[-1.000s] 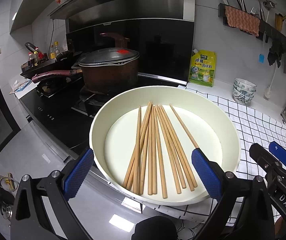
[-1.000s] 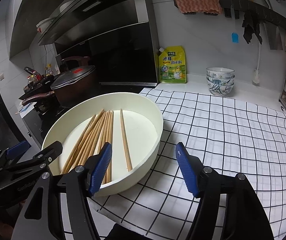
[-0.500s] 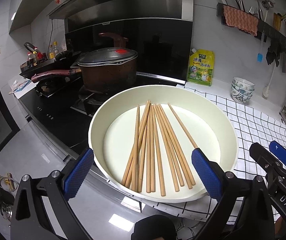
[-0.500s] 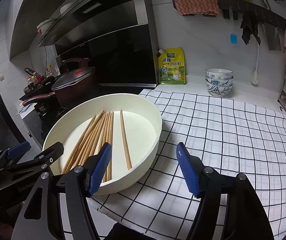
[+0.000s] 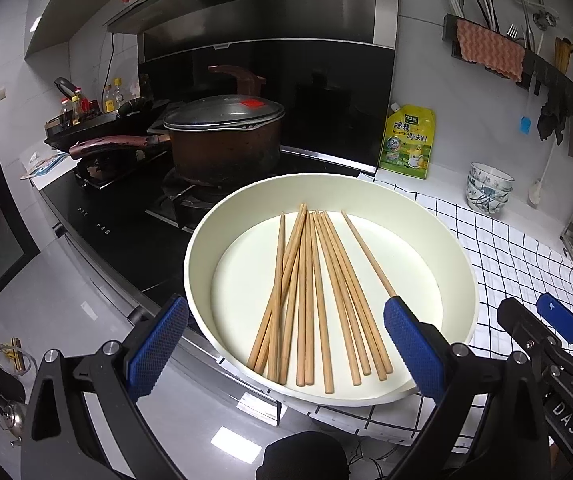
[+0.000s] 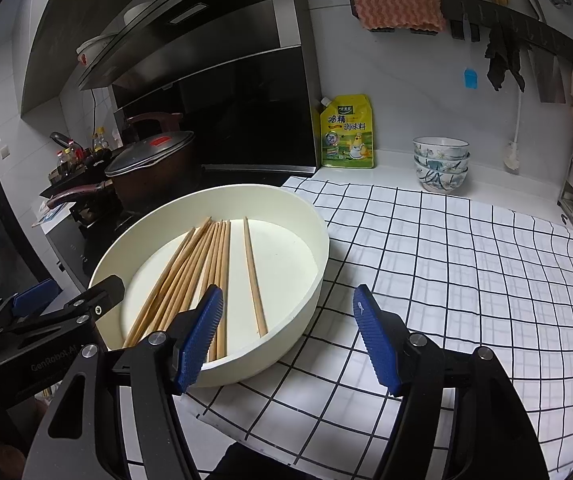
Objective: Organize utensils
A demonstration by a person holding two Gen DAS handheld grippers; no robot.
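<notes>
While "GenRobot.AI" is printed on the left gripper (image 6: 62,320) and "DAS" on the right gripper (image 5: 558,360), both hover with ribbed blue pads spread wide, gripping nothing. Smooth wooden chopsticks (image 5: 310,296) lie loosely fanned inside a round cream basin (image 5: 458,256) on the black-gridded white cloth (image 6: 446,264). Behind stands a glossy yellow seasoning pouch (image 6: 347,132) with Chinese lettering.

white tiled wall (image 6: 406,80), black hood (image 5: 262,12)

The white desk (image 6: 498,196) has a black-and-white checked cloth (image 6: 446,264) on it. A big cream basin (image 6: 310,232) sits on the cloth's edge. Stacked bowls (image 6: 440,164) and a yellow pouch (image 6: 348,132) stand behind.
</notes>
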